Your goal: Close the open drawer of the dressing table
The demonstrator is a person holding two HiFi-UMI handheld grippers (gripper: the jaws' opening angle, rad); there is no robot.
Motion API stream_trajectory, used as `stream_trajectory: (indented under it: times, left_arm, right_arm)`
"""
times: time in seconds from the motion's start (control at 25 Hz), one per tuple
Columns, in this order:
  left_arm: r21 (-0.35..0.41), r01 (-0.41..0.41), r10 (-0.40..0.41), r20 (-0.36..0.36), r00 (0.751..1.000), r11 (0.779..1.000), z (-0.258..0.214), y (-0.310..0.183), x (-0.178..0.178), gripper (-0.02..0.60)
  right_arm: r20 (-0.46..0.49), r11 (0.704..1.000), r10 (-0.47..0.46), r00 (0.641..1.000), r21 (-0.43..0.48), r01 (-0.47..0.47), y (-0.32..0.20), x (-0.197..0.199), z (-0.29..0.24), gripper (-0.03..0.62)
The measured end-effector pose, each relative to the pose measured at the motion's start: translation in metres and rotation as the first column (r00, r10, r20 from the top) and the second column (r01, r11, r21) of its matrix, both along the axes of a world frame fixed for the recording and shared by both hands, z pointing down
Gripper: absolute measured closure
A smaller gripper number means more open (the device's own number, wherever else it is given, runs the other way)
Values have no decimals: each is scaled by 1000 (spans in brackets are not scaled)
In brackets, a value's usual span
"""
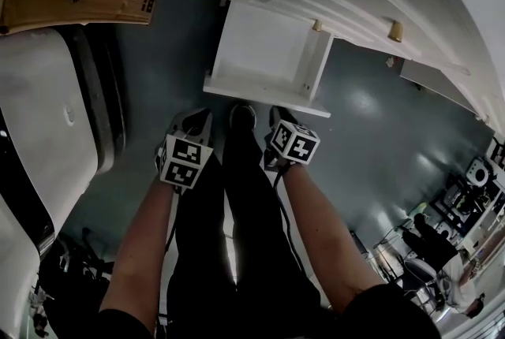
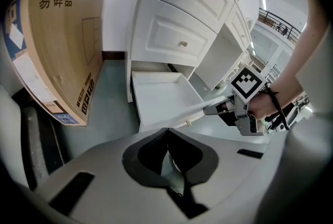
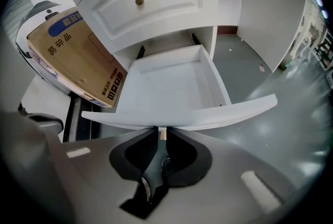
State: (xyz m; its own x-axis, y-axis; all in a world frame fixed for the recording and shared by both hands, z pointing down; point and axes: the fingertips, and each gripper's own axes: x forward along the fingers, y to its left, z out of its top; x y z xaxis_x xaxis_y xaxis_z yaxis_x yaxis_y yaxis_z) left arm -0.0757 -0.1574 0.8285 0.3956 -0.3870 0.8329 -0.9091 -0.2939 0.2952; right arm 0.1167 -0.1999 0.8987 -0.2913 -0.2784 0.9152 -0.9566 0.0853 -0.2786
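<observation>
Standing drawn out from the foot of the white dressing table (image 3: 145, 4), the open drawer (image 3: 171, 87) is seen at 12 o'clock from both grippers in the head view. The right gripper (image 3: 162, 138) is closed on the small knob (image 3: 162, 133) at the middle of the drawer front, with a jaw pressed to it from either side. The left gripper (image 2: 167, 131) is held with its jaws together and nothing between them. Its tips are set close under the lower edge of the drawer front, and contact there cannot be made out. A brown cardboard box (image 2: 57, 40) is propped at 9 o'clock from the drawer in the left gripper view. The upper drawers (image 2: 179, 43) are shut.
</observation>
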Motion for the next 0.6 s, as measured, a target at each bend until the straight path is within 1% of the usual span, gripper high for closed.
stream_trajectory:
  times: [0.08, 0.24, 0.4, 0.6]
  left_arm:
    - [9, 14, -14, -5, 1000, 1000, 0, -6, -1, 572]
    - [1, 33, -33, -22, 999, 999, -2, -13, -3, 572]
    - [17, 27, -27, 0, 1000, 999, 1, -28, -10, 572]
    - [36, 48, -49, 14, 999, 998, 5, -51, -20, 572]
  right_arm:
    - [4, 1000, -13, 1000, 5, 13, -10, 0, 0, 546]
    - [-8, 1000, -25, 1000, 17, 25, -30, 0, 0, 560]
    - [-4, 998, -27, 1000, 57, 27, -57, 0, 0, 579]
    - [-4, 995, -50, 999, 92, 50, -81, -1, -1, 591]
